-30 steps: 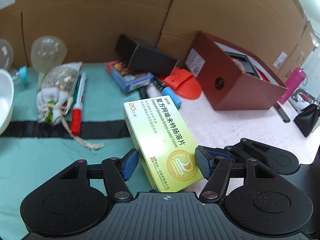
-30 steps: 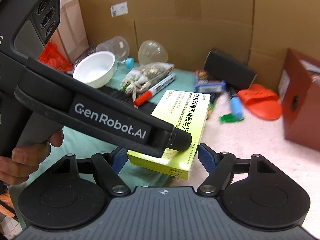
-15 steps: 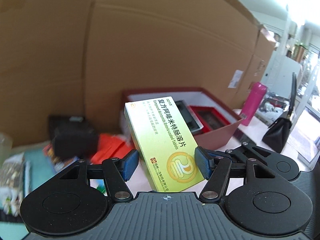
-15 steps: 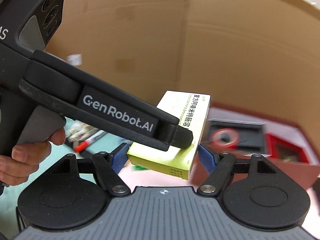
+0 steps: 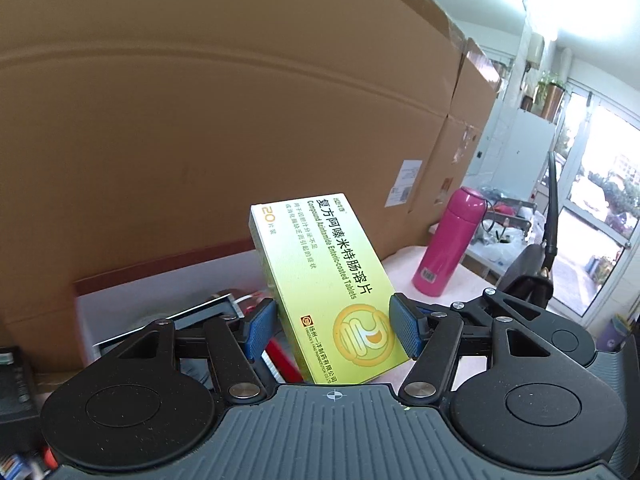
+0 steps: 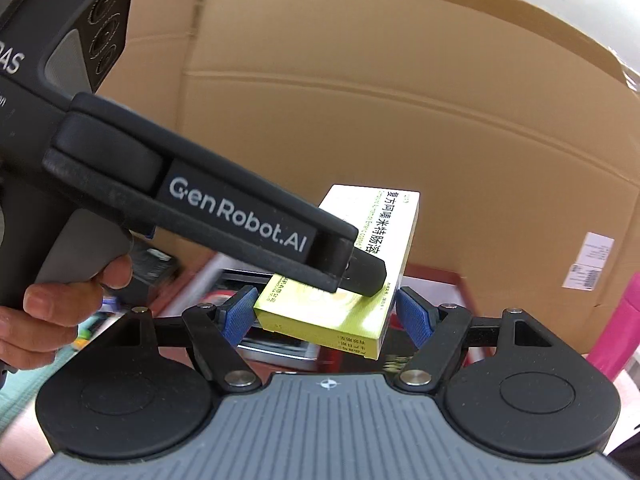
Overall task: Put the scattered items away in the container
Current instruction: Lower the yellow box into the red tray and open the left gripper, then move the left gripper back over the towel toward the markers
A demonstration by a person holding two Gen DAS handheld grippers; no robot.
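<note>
A yellow-green medicine box is held in the air between both grippers. In the left wrist view my left gripper has its blue pads pressed on the box's two long sides. My right gripper closes on the same box from another side, a pad against each edge. One black finger of the left gripper lies across the box's top. Below and behind the box is the dark red container, open at the top with several items inside; its rim also shows in the right wrist view.
A tall cardboard wall stands right behind the container. A pink bottle and a black handbag sit to the right on the white surface. A person's hand grips the left gripper's handle.
Both grippers have risen and swung right with the box, away from the teal cloth and its scattered items. The red container and cardboard wall now fill the view.
</note>
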